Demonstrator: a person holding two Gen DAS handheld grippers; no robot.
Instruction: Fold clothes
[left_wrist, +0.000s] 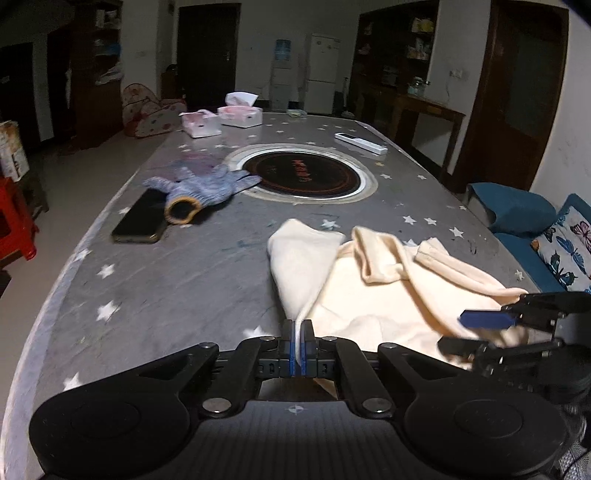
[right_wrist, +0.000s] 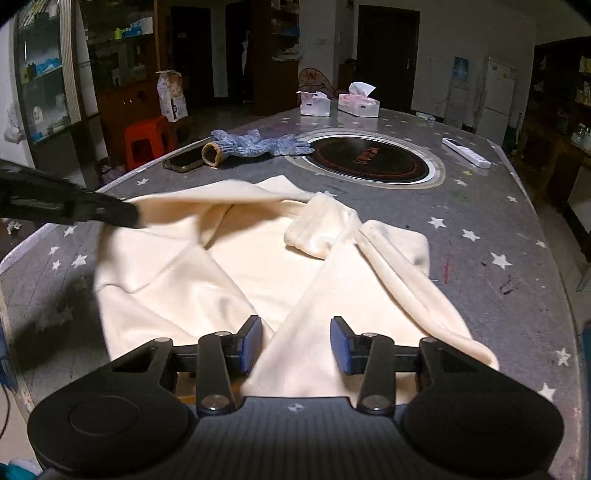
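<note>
- Because the cream garment (right_wrist: 258, 266) is thin, limp cloth, it will likely weigh little, drape and crease freely, and slide over the smooth star-patterned surface (left_wrist: 166, 280); hems, cuffs and corners look like the surest places to pinch, since a grip in the middle would only bunch it.
- It lies rumpled on the near side of the round induction hob (left_wrist: 303, 176) set into the surface, with one sleeve (right_wrist: 402, 280) trailing to the hob's near right.
- With its jaws clenched, the left gripper (left_wrist: 298, 338) grasps an edge of the garment, which rises taut from the cloth to the blue pads.
- With its jaws released and spread apart, the right gripper (right_wrist: 295, 345) hovers over a raised fold that runs between them; nothing is held.
- Only the left wrist view shows the pinch itself, plus a blue sofa cushion (left_wrist: 517, 210) far right of the hob.
- Only the right wrist view shows the garment's full spread, the lifted flap by the left gripper, and a red stool (right_wrist: 147, 142) left of the hob.
- Left of the hob lie a blue knit glove (left_wrist: 199, 186) and a dark phone (left_wrist: 142, 219); beyond it, tissue boxes (left_wrist: 240, 116); to its right, a white remote (left_wrist: 360, 143).
</note>
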